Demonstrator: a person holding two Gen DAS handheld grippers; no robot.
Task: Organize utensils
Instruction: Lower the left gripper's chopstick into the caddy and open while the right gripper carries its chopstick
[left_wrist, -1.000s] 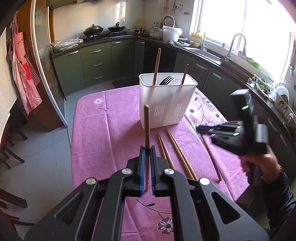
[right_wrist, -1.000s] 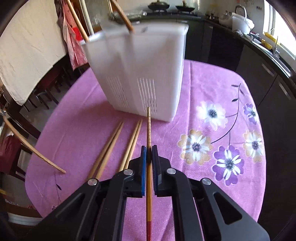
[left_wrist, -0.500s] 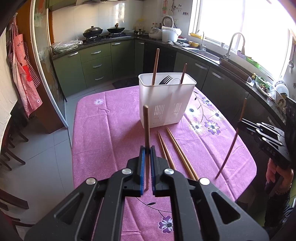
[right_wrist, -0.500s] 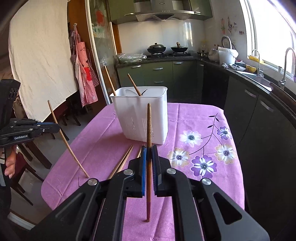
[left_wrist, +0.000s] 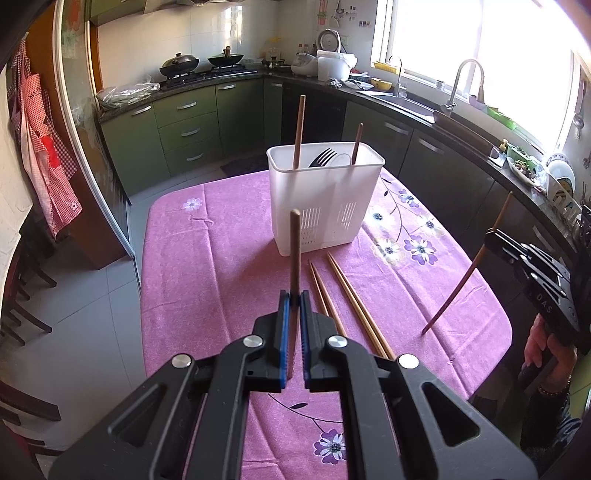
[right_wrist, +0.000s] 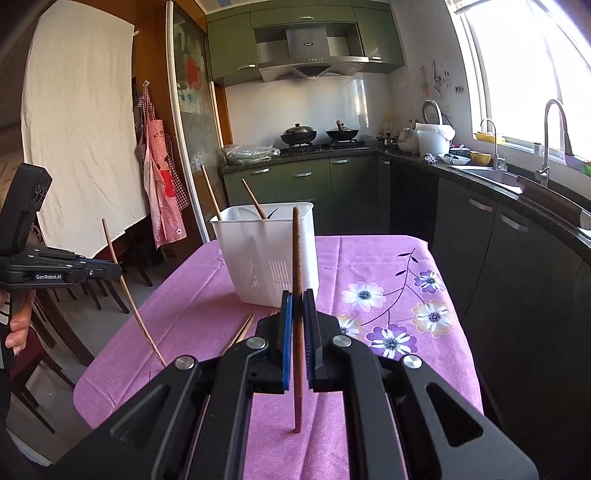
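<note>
Left gripper (left_wrist: 294, 295) is clamped on a dark brown wooden chopstick (left_wrist: 294, 251), held upright over the purple floral tablecloth (left_wrist: 207, 266); right gripper (right_wrist: 298, 295) is clamped on a second reddish-brown wooden chopstick (right_wrist: 297, 258), also near vertical, tip down above the cloth. White perforated plastic utensil caddy (left_wrist: 325, 206) stands upright mid-table with two brown chopsticks (left_wrist: 298, 129) and a black fork (left_wrist: 320, 158) sticking out of it. Four light tan chopsticks (left_wrist: 347, 299) lie flat on the cloth just in front of the caddy, roughly parallel.
</note>
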